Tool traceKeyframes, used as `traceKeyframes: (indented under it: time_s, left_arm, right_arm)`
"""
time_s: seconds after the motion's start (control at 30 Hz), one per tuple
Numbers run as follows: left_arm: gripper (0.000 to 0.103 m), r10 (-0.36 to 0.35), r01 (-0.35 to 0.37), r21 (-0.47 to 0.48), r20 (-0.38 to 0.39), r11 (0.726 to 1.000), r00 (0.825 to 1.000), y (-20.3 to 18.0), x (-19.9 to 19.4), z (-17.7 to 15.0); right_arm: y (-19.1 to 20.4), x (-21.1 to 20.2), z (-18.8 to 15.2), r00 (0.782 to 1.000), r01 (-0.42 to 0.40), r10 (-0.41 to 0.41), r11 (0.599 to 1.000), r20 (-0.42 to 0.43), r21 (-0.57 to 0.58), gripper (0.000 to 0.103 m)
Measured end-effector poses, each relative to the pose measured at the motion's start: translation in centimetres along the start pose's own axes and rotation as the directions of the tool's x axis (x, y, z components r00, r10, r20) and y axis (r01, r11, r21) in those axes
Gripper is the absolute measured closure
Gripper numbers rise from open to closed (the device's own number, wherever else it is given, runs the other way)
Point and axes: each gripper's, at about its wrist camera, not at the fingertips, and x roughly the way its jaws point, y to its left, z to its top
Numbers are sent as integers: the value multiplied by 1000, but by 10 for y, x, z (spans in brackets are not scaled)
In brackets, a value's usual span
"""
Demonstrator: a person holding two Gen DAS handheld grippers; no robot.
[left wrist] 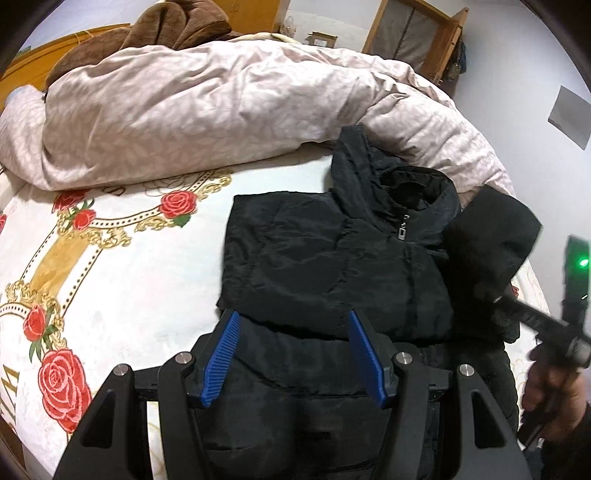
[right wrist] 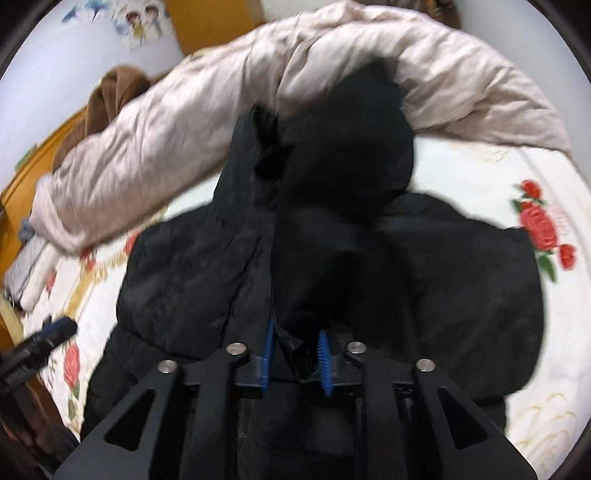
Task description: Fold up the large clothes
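A black padded hooded jacket lies on a rose-printed bed sheet, toward the sheet's right side in the left wrist view. Behind it, a crumpled pale pink quilt stretches across the far edge of the bed, and the jacket's hood touches it. A brown fleece blanket sits behind the quilt at the far left corner, against a wooden headboard. The left gripper hangs over the jacket's near hem; the right gripper has jacket fabric between its fingers.

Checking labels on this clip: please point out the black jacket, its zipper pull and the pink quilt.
black jacket point(left wrist: 295, 258): left wrist view, folded chest panel.
zipper pull point(left wrist: 401, 232): left wrist view, metal tab below the collar.
pink quilt point(left wrist: 207, 110): left wrist view, rumpled middle.
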Motion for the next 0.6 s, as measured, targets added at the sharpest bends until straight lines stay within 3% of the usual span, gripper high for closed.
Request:
traceKeyframes:
  time_s: [0.13, 0.23, 0.4, 0.5, 0.6]
  left_arm:
    - [40, 0, -1, -11, -5, 1000, 1000, 4, 3, 2]
    - [40, -22, 22, -22, -7, 1000, 1000, 1, 5, 7]
    - [30, -87, 87, -3, 3, 996, 996, -23, 14, 19]
    - [28, -134, 135, 29, -27, 990, 991, -48, 35, 26]
    - [27, -177, 181, 38, -91, 983, 980, -72, 70, 28]
  right_arm:
    - [8, 18, -11, 998, -42, 41, 999, -50, -30, 47]
    - [14, 10, -15, 997, -70, 68, 996, -46, -59, 44]
    - [6, -20, -18, 989, -147, 148, 989, 8, -34, 42]
    - [-16, -41, -22, 990, -126, 125, 992, 63, 6, 42]
    - [-49, -51, -23, 995, -51, 46, 997, 93, 58, 42]
